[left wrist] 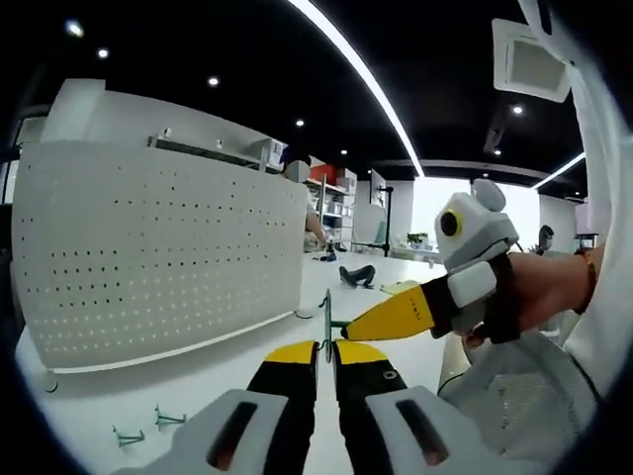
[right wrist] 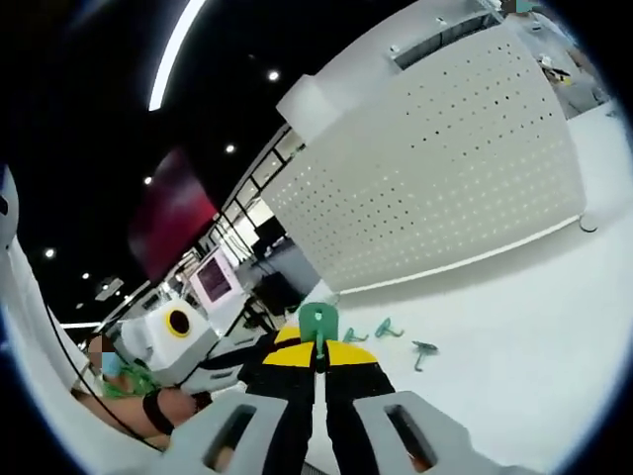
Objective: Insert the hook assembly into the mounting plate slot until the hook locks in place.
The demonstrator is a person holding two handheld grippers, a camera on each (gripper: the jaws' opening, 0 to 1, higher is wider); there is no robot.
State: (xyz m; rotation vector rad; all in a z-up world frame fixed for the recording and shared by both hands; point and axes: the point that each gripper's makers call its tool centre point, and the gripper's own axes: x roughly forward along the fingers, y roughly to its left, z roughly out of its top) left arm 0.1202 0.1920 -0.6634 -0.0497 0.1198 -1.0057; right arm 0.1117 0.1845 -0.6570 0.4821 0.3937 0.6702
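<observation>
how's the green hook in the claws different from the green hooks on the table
The held hook stands upright, pinched between the right claw tips; the loose hooks lie flat on the white table, untouched. The held one shows a broad flat tab; the loose ones look like thin bent wire. All are green.

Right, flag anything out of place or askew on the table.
Nothing looks damaged or spilled. Loose green hooks lie scattered on the white table before the upright pegboard; both grippers pinch one green hook.

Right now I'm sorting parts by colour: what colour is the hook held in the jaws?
Green hook, clearest in the right gripper view.
</observation>
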